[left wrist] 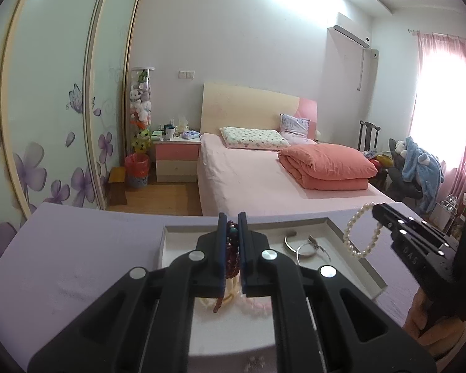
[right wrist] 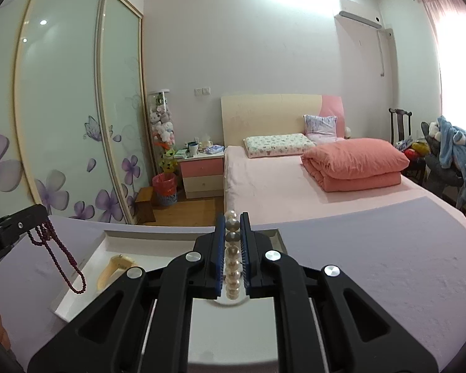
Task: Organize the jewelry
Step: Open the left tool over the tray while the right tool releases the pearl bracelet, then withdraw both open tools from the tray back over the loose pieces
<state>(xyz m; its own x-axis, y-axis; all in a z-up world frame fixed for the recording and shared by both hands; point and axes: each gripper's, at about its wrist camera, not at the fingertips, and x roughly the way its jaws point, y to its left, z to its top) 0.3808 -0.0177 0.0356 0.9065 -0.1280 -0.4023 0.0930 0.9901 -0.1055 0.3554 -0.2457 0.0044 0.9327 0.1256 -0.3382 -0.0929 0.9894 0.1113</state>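
The left gripper (left wrist: 232, 250) has its fingers closed tight on a dark red bead strand (left wrist: 231, 255), which hangs in loops over the white tray (left wrist: 341, 233); the right gripper (right wrist: 232, 255) has its fingers clamped on a pearl bracelet (right wrist: 232, 267), held above the tray's right edge; two silver bangles (left wrist: 307, 247) lie in the tray on the lilac worktop (left wrist: 87, 248); a bed (left wrist: 264, 183) stands beyond.
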